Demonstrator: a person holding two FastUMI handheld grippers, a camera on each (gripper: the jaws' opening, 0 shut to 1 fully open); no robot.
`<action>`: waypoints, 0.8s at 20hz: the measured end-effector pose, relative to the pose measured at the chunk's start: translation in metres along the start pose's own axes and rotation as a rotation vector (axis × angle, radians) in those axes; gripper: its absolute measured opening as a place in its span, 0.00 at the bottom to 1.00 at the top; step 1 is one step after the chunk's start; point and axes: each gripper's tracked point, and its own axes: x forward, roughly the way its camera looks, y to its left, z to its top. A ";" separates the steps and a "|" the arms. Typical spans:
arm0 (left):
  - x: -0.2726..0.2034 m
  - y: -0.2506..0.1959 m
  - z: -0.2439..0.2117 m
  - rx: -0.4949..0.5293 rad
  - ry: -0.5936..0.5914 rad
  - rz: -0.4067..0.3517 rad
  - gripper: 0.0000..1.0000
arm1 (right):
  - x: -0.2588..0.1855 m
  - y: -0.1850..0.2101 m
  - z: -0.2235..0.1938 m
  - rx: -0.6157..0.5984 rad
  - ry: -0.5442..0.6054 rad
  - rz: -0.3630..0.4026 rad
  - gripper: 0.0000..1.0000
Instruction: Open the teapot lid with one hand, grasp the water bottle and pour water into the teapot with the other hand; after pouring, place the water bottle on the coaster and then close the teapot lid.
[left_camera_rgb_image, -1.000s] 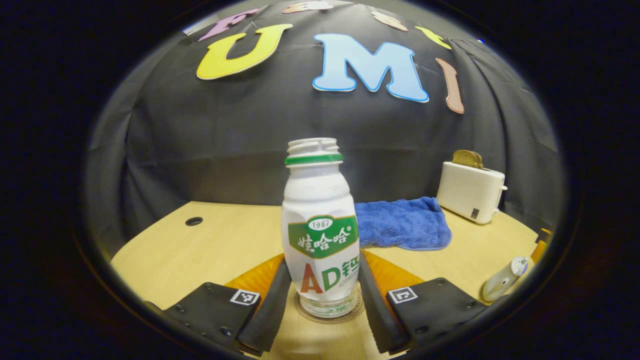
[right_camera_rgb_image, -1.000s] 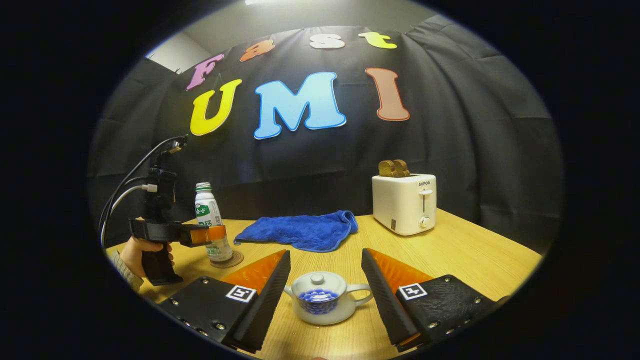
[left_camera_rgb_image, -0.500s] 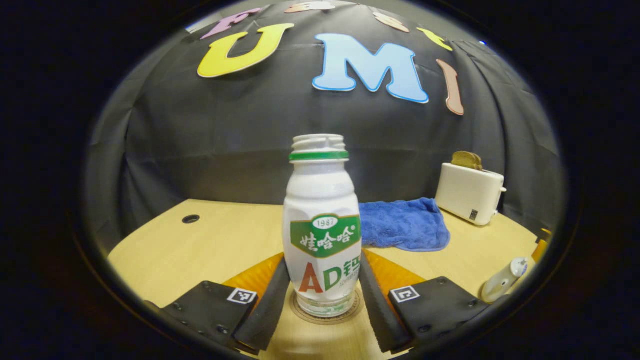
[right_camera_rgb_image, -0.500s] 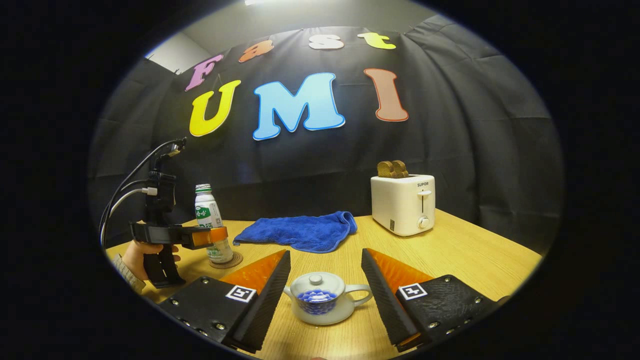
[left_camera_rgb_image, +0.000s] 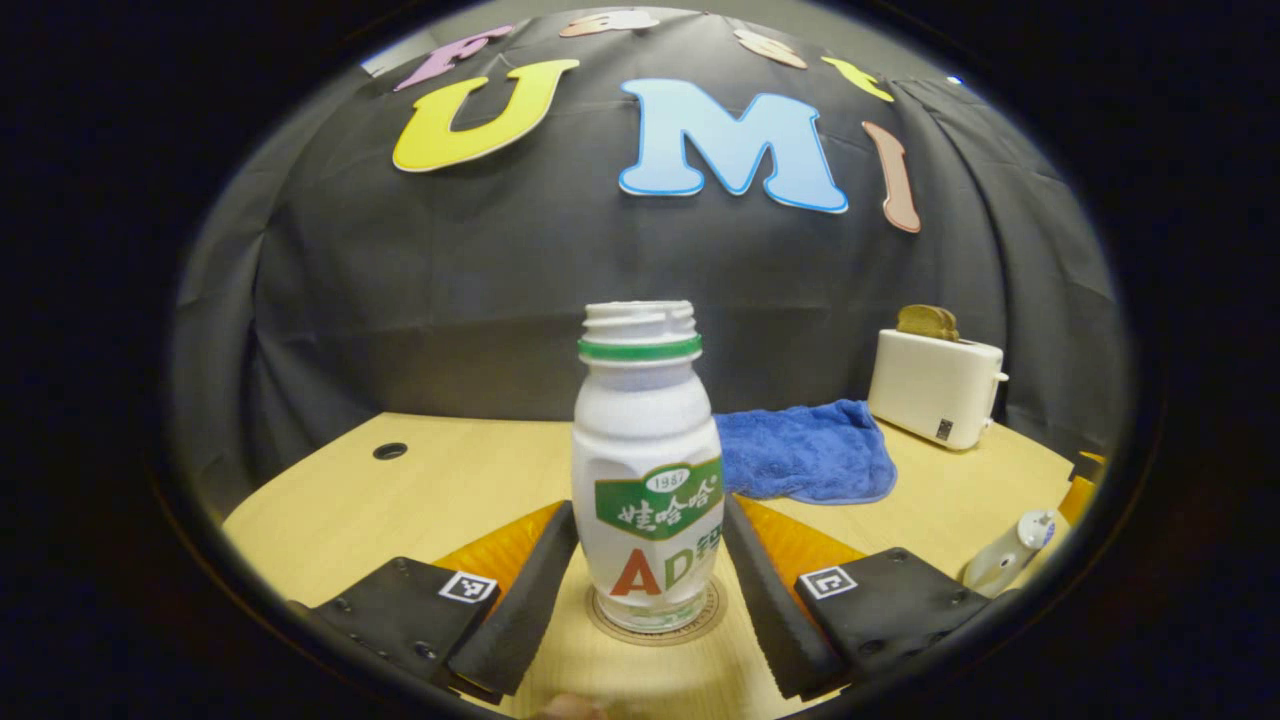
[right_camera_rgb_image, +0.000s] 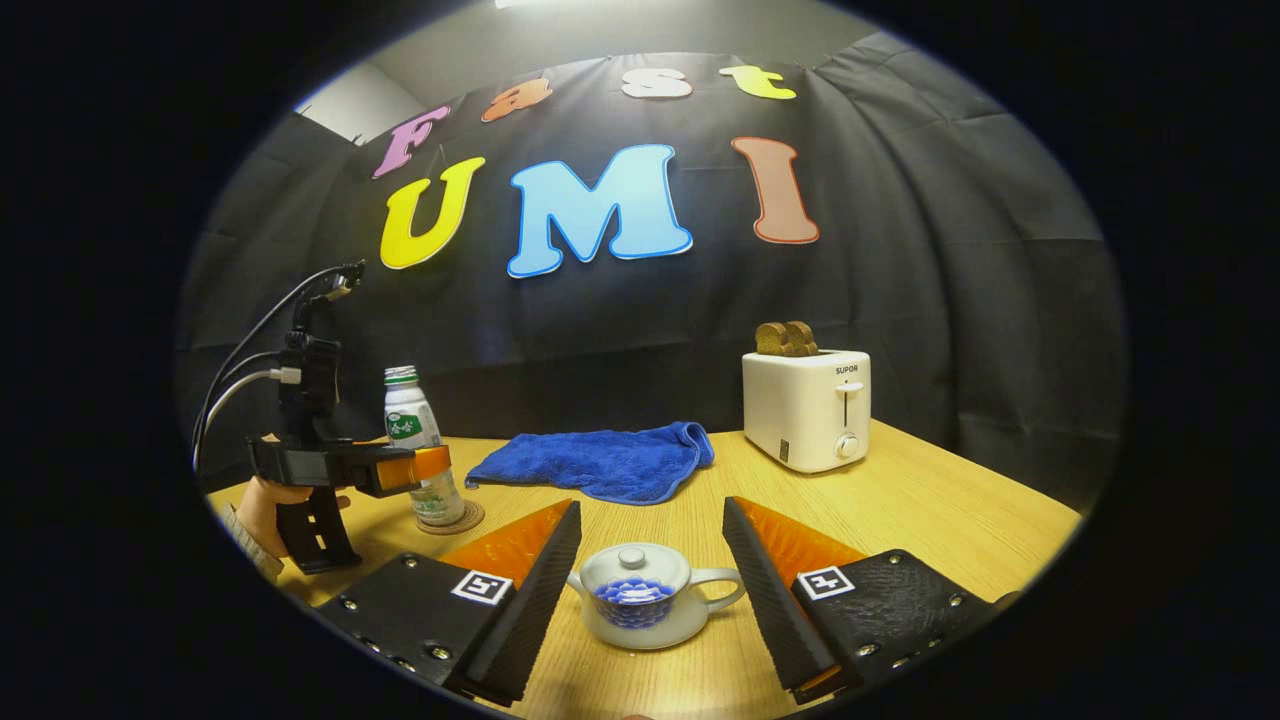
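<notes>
Left gripper view. Water bottle (left_camera_rgb_image: 648, 470): white, uncapped, upright on the round coaster (left_camera_rgb_image: 655, 622), centred between the fingers of the left gripper (left_camera_rgb_image: 648, 575). Fingers spread to either side of the bottle with narrow gaps showing; grip released, not pressing. Wooden table (left_camera_rgb_image: 420, 490) with a round hole (left_camera_rgb_image: 389, 451) at far left. Blue towel (left_camera_rgb_image: 805, 450) behind the bottle. White toaster (left_camera_rgb_image: 935, 388) with bread in its slot, far right. Teapot (left_camera_rgb_image: 1010, 556) at the right margin, partly cut off and distorted.

Right gripper view. Teapot (right_camera_rgb_image: 640, 596): white with blue pattern, lid (right_camera_rgb_image: 634, 566) seated on it, standing on the table (right_camera_rgb_image: 930, 500) between the wide-apart fingers of the right gripper (right_camera_rgb_image: 650, 575); neither finger touches it, claw released. Seen from this side, at far left: the left gripper (right_camera_rgb_image: 415, 466) held by a hand (right_camera_rgb_image: 262, 505), cables rising from its top, its fingers flanking the lower body of the water bottle (right_camera_rgb_image: 412, 440) on the coaster (right_camera_rgb_image: 452, 520). Blue towel (right_camera_rgb_image: 598, 461) mid-table. Toaster (right_camera_rgb_image: 808, 405) facing front, lever and dial visible, bread on top.
</notes>
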 end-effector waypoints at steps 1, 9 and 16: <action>-0.002 0.001 -0.001 0.001 -0.001 0.008 1.00 | 0.000 0.001 0.000 -0.002 -0.001 0.001 0.88; -0.031 -0.011 -0.016 -0.009 0.003 -0.010 1.00 | -0.001 0.005 0.000 -0.010 -0.007 0.014 0.88; -0.079 -0.027 -0.020 -0.002 -0.030 -0.014 0.91 | -0.006 0.011 0.002 -0.024 -0.026 0.025 0.88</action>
